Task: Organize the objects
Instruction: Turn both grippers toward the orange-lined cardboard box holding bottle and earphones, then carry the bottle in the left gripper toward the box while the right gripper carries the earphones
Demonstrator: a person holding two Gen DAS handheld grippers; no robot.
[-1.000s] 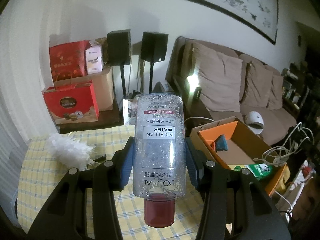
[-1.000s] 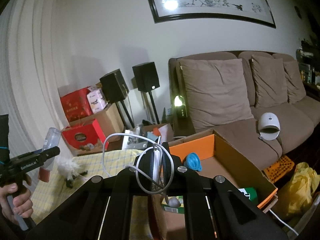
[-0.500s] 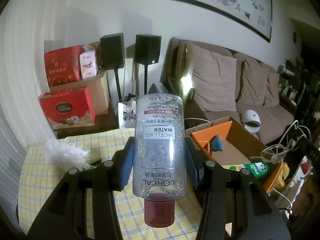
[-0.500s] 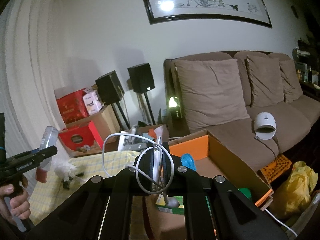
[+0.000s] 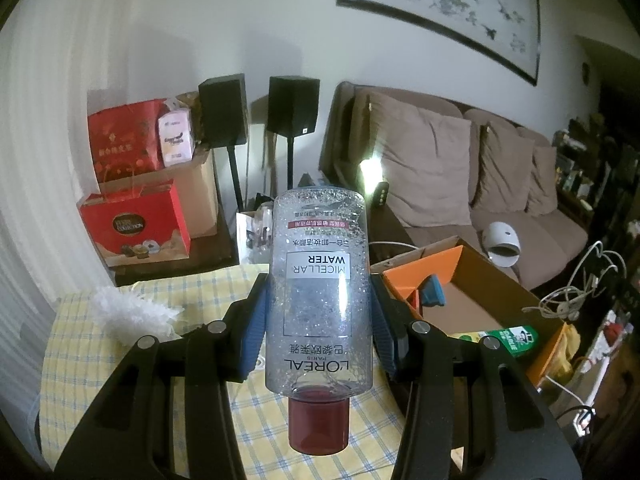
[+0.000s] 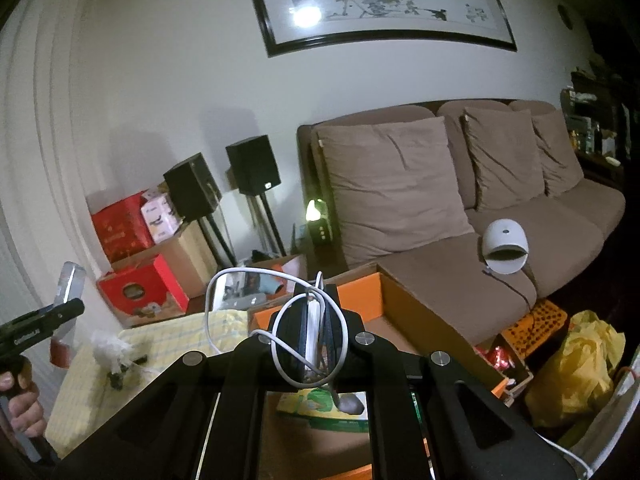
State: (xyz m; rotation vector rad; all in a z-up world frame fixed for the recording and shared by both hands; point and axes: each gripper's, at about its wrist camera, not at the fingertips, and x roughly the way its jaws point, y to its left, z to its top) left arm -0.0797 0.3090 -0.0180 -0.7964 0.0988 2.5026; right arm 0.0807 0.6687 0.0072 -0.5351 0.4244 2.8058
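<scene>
Micellar water bottle (image 5: 318, 292) upside down, red cap toward camera, clamped in left gripper (image 5: 318, 320) above checked tablecloth (image 5: 80, 360). Right gripper (image 6: 308, 334) clenched on white cable (image 6: 240, 280) over cardboard box (image 6: 424, 312). Feather duster (image 5: 128, 312) on cloth, left of bottle.

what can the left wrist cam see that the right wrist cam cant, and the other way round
Only the left wrist view shows the bottle's label and dark red cap, held cap toward the camera in the left gripper.

Only the right wrist view shows the yellow bag on the floor and the person's hand.

Both show the open cardboard box, the sofa, the white duster and the right gripper's white cable.
</scene>
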